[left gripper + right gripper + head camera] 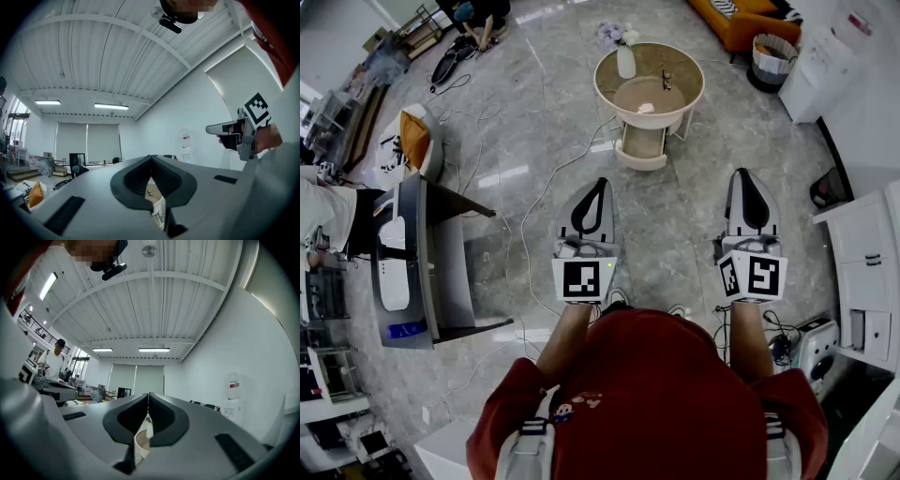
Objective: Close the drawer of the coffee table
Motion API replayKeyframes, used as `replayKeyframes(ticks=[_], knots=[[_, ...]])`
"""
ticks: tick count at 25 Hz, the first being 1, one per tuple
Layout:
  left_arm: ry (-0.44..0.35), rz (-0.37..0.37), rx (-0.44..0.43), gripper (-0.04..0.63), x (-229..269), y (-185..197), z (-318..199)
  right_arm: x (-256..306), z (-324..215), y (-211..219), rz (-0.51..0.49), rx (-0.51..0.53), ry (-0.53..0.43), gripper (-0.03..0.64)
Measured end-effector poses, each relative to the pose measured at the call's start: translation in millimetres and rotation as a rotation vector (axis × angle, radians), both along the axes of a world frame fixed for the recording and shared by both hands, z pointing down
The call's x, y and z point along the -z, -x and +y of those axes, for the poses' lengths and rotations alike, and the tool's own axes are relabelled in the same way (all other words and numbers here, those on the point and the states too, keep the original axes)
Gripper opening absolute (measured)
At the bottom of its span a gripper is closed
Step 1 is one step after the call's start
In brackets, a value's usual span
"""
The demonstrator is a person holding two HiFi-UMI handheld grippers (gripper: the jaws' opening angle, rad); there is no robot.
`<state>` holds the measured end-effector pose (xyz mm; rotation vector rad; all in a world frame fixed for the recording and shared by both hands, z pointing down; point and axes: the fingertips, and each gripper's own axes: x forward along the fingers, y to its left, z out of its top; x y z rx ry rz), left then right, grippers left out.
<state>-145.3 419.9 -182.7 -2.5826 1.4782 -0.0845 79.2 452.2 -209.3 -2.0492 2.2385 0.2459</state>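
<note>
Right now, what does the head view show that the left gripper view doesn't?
Only the head view shows the pulled-out drawer, the marble floor and a white vase. Only the left gripper view shows the ceiling lights and the window blinds. Both show the right gripper and at least a sliver of the coffee table.

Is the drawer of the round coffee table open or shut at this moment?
Open. In the head view the drawer sticks out from under the coffee table, beyond its round edge, and its inside shows.
</note>
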Motion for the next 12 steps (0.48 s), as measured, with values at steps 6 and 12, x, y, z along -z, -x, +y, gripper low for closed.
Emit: replayKeyframes(ticks=[6, 12], knots=[[-0.011, 0.007, 0.015, 0.014, 2.9, 0.2, 1.8, -1.2, -3.1, 2.7, 0.006, 0.019, 0.011, 0.023], [0.008, 0.027, 0.021, 0.013, -4.3, 16.2, 1.0, -5.4, -5.3, 17.2, 0.004, 0.022, 0.011, 0.023]])
